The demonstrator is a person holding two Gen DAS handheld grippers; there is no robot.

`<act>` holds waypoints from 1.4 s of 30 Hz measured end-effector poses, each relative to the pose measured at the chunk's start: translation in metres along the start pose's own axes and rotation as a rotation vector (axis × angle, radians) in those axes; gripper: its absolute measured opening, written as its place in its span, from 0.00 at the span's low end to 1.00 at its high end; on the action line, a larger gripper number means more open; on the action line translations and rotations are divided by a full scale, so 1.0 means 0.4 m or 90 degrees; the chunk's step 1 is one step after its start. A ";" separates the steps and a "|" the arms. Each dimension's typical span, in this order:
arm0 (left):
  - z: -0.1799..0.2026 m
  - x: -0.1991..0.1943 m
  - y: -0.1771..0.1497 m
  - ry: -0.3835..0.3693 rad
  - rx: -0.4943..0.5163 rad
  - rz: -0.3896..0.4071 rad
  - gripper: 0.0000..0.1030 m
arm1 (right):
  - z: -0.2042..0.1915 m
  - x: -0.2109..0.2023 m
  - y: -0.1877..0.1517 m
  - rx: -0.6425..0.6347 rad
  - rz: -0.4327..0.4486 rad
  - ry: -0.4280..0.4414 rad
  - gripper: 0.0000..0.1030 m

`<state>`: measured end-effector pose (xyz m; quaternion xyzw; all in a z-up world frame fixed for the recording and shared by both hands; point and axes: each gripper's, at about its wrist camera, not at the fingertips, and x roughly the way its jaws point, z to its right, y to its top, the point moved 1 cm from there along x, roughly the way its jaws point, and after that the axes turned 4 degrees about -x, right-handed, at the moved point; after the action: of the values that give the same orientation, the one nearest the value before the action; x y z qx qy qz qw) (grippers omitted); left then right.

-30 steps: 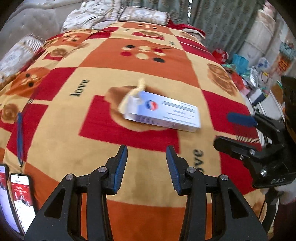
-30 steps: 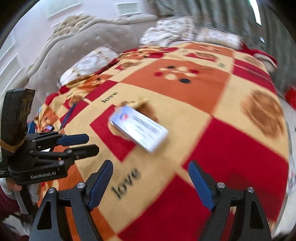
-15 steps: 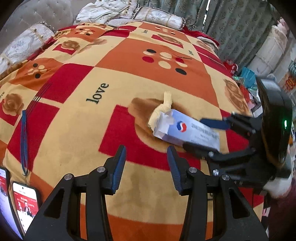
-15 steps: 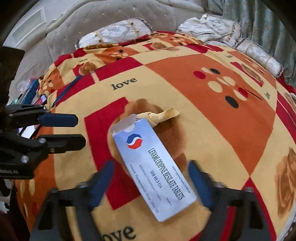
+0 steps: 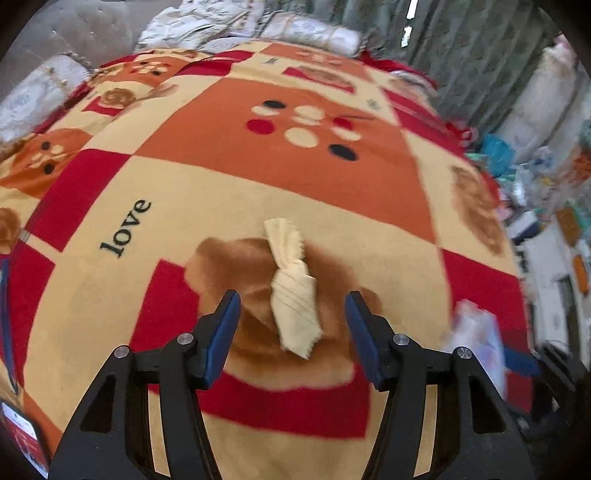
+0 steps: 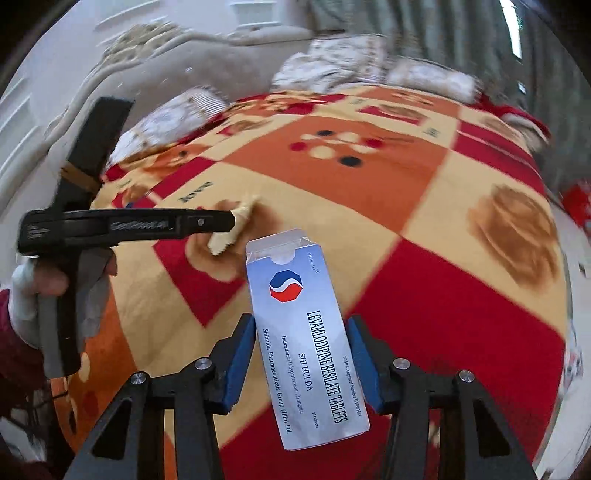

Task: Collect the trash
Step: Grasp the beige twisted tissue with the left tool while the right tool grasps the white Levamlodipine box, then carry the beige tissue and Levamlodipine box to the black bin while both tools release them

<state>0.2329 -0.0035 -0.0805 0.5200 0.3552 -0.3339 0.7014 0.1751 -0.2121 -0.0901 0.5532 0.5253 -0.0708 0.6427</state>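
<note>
Right gripper (image 6: 301, 354) has the tablet box (image 6: 306, 339) between its blue pads (image 6: 242, 356). Jaws have just been closing, and both pads now sit against the box's long sides, so it reads as a grip. The box is a pale blue carton with a red-and-blue octagon logo and "Levamlodipine Besilate Tablets" printed lengthwise. Its far end flap is open. It looks raised off the bedspread (image 6: 424, 280), far end tipped away from the camera.

Left gripper (image 5: 291, 332) is over the twisted yellow wrapper (image 5: 293, 291). Jaws have just been opening and stand about half open. The wrapper lies between the pads (image 5: 221, 339) with clear gaps on both sides, so nothing is held. The wrapper rests on the brown bear patch of the orange, red and cream "love" bedspread, one twisted end pointing toward the pillows (image 5: 310, 31).

From the right wrist view the left gripper comes in side-on from the left, tip at the wrapper, held by a gloved hand (image 6: 48, 280). In the left view the box is only a blur at the right edge. A phone (image 5: 26, 443) lies at the bedspread's lower left corner.
</note>
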 end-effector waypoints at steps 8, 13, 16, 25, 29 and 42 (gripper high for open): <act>0.001 0.010 -0.012 -0.041 -0.011 -0.012 0.14 | 0.008 -0.065 -0.058 0.057 0.025 -0.003 0.48; 0.069 -0.101 -0.078 -0.077 0.039 0.020 0.14 | 0.004 -0.120 -0.087 0.076 0.046 -0.018 0.48; 0.132 -0.148 -0.130 -0.093 0.080 0.027 0.14 | 0.008 -0.157 -0.116 0.096 0.053 -0.038 0.48; 0.313 -0.220 -0.255 -0.144 0.167 0.027 0.14 | 0.067 -0.300 -0.243 0.170 0.072 -0.101 0.48; 0.388 -0.239 -0.301 -0.168 0.195 0.021 0.14 | 0.095 -0.355 -0.289 0.194 0.078 -0.133 0.48; 0.687 -0.241 -0.436 -0.276 0.278 -0.040 0.14 | 0.263 -0.515 -0.472 0.325 0.094 -0.236 0.48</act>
<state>0.0777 -0.3008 -0.0280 0.5642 0.1330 -0.5269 0.6216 0.0207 -0.4673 -0.0724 0.7110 0.3229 -0.2527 0.5713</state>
